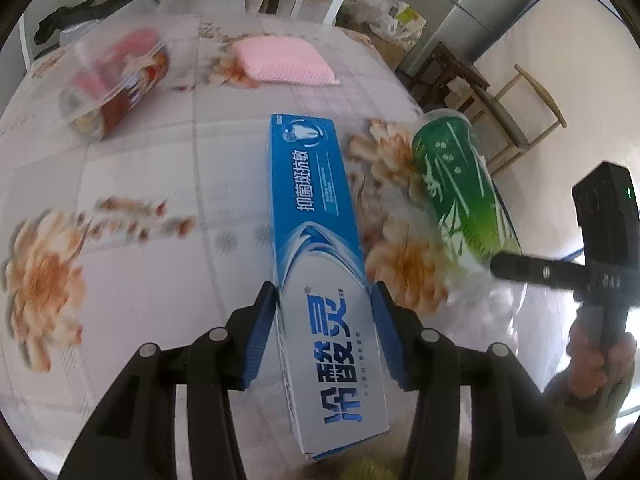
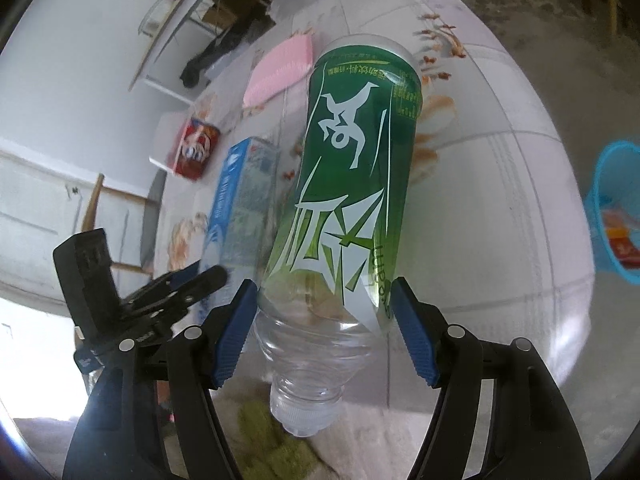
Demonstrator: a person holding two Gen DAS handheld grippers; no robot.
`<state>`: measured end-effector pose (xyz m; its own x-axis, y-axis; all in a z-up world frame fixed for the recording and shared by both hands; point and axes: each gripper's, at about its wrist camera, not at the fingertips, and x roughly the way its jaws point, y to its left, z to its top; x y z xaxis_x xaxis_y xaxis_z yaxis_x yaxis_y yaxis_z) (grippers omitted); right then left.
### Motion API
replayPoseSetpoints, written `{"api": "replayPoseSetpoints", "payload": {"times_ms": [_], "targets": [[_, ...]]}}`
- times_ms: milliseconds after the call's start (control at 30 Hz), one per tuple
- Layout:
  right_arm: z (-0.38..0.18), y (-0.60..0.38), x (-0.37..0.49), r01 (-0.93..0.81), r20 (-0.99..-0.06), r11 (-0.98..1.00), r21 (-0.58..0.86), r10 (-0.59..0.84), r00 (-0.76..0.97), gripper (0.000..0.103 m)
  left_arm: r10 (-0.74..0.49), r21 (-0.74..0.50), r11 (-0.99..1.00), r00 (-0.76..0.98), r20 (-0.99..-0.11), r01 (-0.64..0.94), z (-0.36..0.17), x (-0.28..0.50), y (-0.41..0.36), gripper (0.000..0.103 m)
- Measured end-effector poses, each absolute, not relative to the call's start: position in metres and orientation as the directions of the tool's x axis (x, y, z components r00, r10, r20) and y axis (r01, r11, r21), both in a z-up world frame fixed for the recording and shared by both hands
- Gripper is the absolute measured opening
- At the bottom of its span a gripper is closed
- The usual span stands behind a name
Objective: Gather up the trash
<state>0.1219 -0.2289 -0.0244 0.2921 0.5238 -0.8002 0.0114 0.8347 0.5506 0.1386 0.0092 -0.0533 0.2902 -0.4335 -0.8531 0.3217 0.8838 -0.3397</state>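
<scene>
The left hand-held gripper [image 1: 324, 332] clamps a blue toothpaste box [image 1: 320, 248] above the table [image 1: 160, 168]. A green bottle [image 1: 460, 188] lies to its right.

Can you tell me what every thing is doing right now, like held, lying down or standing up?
Left gripper: shut on the toothpaste box.
Toothpaste box: held at its near end, closed.
Right gripper: shut on the green bottle.
Green bottle: held near its shoulder, cap toward the camera, looks empty.
Pink cloth: lying flat on the table.
Red package: lying on the table, blurred.
Blue basket: beside the table, some things inside.
</scene>
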Motion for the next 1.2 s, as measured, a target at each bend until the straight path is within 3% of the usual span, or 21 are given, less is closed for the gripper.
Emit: {"api": "replayPoseSetpoints", "payload": {"times_ms": [200,400,867,1200], "targets": [[-0.019,-0.22,0.12,0.011,-0.833,0.876,0.482,0.455,0.316,0.067,-0.404,-0.304,0.897,0.315,-0.859,0.321,-0.051,0.128,0.017,0.049],[-0.023,-0.212,0.125,0.043,-0.853,0.897,0.439,0.401,0.334,0.076,-0.373,-0.267,0.909,0.342,-0.863,0.319,-0.051,0.138,0.01,0.06],[-0.031,-0.193,0.126,0.068,-0.872,0.922,0.382,0.334,0.358,0.078,-0.265,-0.14,0.937,0.389,-0.882,0.321,-0.062,0.146,-0.003,0.06],[-0.032,-0.188,0.126,0.077,-0.878,0.931,0.357,0.307,0.367,0.078,-0.254,-0.126,0.939,0.397,-0.882,0.32,-0.064,0.144,-0.005,0.05]]}}
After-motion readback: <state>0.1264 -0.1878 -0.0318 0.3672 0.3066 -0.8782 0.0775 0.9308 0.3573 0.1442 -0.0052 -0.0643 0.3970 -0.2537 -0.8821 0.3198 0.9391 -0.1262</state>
